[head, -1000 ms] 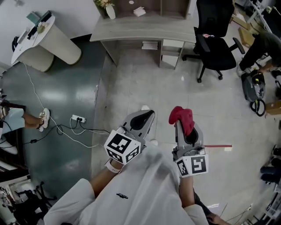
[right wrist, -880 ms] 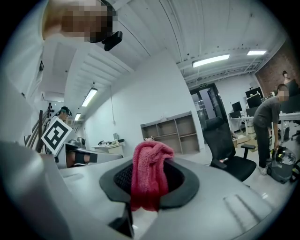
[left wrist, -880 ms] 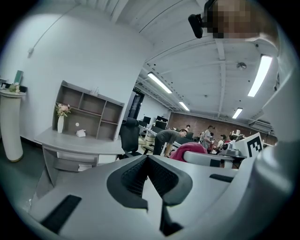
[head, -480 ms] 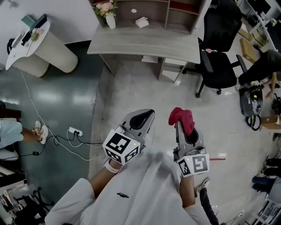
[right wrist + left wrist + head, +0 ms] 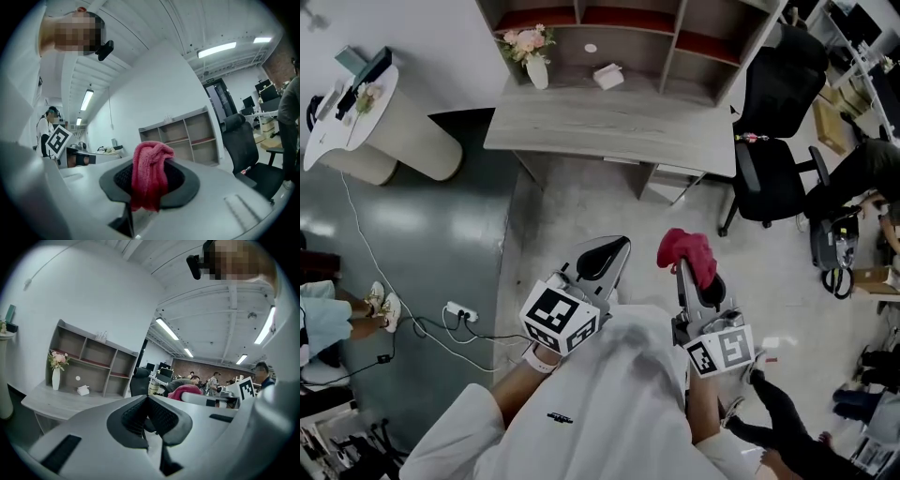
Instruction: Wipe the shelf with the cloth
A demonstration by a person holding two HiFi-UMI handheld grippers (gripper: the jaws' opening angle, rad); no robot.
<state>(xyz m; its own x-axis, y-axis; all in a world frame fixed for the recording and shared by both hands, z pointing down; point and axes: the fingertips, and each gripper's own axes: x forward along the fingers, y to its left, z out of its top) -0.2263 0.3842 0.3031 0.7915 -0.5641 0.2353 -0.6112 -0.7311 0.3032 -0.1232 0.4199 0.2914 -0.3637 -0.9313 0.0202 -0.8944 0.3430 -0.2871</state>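
Observation:
A red cloth [image 5: 686, 253] sticks out of my right gripper [image 5: 689, 265], whose jaws are shut on it; the right gripper view shows the same cloth [image 5: 150, 177] bunched between the black pads. My left gripper [image 5: 602, 255] is shut with nothing in it, its pads [image 5: 152, 417] pressed together. Both grippers hang above the floor, well short of the desk. The shelf [image 5: 666, 28] is a grey cubby unit standing on the desk [image 5: 609, 127] at the top of the head view, and it shows far off as the shelf [image 5: 93, 362] and the shelf [image 5: 183, 136] in the gripper views.
On the desk stand a vase of pink flowers [image 5: 530, 52] and a small white box [image 5: 607, 76]. A black office chair [image 5: 778, 141] sits right of the desk. A round white table [image 5: 380, 122] is at the left. A power strip with cables [image 5: 459, 311] lies on the floor.
The person has walked toward the desk: desk and shelf have slid lower and closer in the head view. Both grippers keep their pose, the cloth still held.

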